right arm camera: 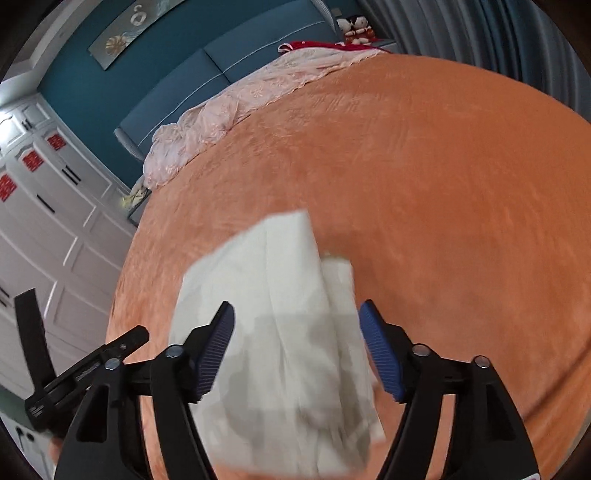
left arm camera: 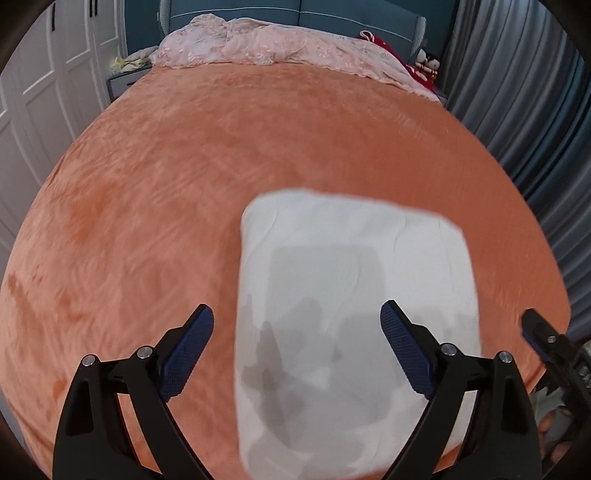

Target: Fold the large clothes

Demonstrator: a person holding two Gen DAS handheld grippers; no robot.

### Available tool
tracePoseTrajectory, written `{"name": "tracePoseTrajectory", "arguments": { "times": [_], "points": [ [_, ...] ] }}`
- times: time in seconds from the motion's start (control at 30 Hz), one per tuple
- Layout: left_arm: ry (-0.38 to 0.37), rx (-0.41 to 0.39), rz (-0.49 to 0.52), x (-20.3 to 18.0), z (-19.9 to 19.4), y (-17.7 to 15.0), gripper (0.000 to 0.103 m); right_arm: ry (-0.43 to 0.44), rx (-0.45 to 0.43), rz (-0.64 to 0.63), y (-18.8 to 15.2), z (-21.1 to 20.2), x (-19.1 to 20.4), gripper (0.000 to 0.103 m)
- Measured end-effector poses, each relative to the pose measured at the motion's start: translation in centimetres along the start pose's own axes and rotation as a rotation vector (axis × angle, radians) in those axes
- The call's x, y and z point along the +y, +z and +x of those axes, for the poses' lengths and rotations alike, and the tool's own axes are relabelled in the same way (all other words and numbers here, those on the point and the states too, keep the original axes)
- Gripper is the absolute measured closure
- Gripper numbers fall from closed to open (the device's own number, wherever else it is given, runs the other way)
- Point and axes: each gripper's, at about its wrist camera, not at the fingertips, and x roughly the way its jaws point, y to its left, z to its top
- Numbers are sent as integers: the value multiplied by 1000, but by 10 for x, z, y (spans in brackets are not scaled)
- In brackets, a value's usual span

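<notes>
Orange bed cover [left arm camera: 184, 184] across nearly the whole frame of both views, plush and lightly rumpled, reaching back to a blue headboard [left arm camera: 332, 14]. Pink bedding [left arm camera: 266, 48] bunched along that far end, something red [left arm camera: 388, 51] beside it. White wardrobe doors [left arm camera: 33, 110] on one side, grey curtains [left arm camera: 517, 110] on the other.

White garment [left arm camera: 354, 310] on the near part of the bed, toward the foot, already reduced to a compact, thick rectangle. Layered folds visible from the right wrist view, with one narrower layer showing along its right edge [right arm camera: 338, 280]. Edges fairly square, surface smooth with faint creases only, grey shadows of the tools across it.

Folding apparently finished or all but finished; at most a final tidy or a move to storage left, judging by the neat shape.

Left tool [left arm camera: 297, 328] spread wide, nothing between its pads, above the bundle. Right tool [right arm camera: 297, 325] also wide and empty, clear of the cloth, no contact visible.
</notes>
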Motion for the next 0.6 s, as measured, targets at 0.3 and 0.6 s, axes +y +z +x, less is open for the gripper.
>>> {"name": "tracePoseTrajectory", "arguments": {
  "times": [0.3,0.6],
  "points": [
    [-56,143,-69,-15,71,33,13,45,172,256,9,89,-19,72],
    [31,104,21,-40,107,26,12,-74,82,107,2,109,-26,89]
  ]
}}
